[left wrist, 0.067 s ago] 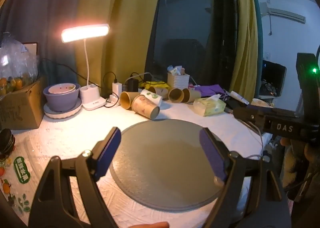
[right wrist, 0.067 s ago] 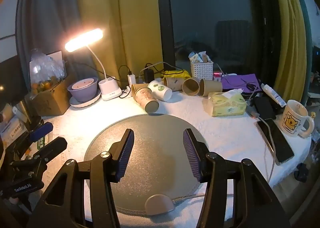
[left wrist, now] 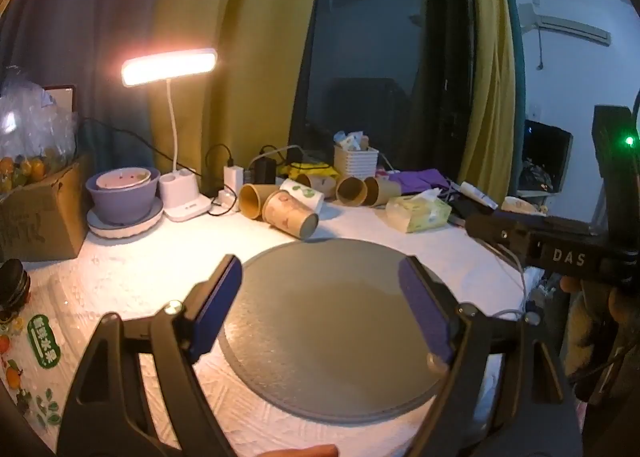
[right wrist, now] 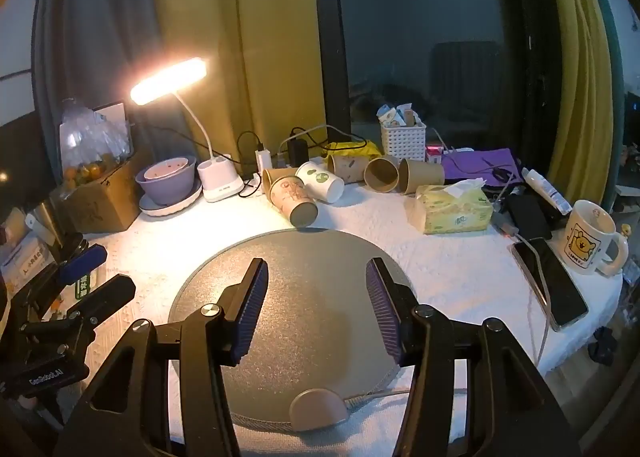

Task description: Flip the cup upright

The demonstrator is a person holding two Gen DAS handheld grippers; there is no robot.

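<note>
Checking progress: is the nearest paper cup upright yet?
No, the cup lies on its side, its flat base facing the round mat.

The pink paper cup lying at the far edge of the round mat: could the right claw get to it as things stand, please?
Probably yes: the right claw is open over the bare mat, with nothing between it and the pink cup.

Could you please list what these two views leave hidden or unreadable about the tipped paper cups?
- Left wrist view: plain brown paper cup, base hidden behind the pink-printed paper cup.
- Right wrist view: same brown cup, mostly hidden.
- Both views: cup prints too small to read.
</note>
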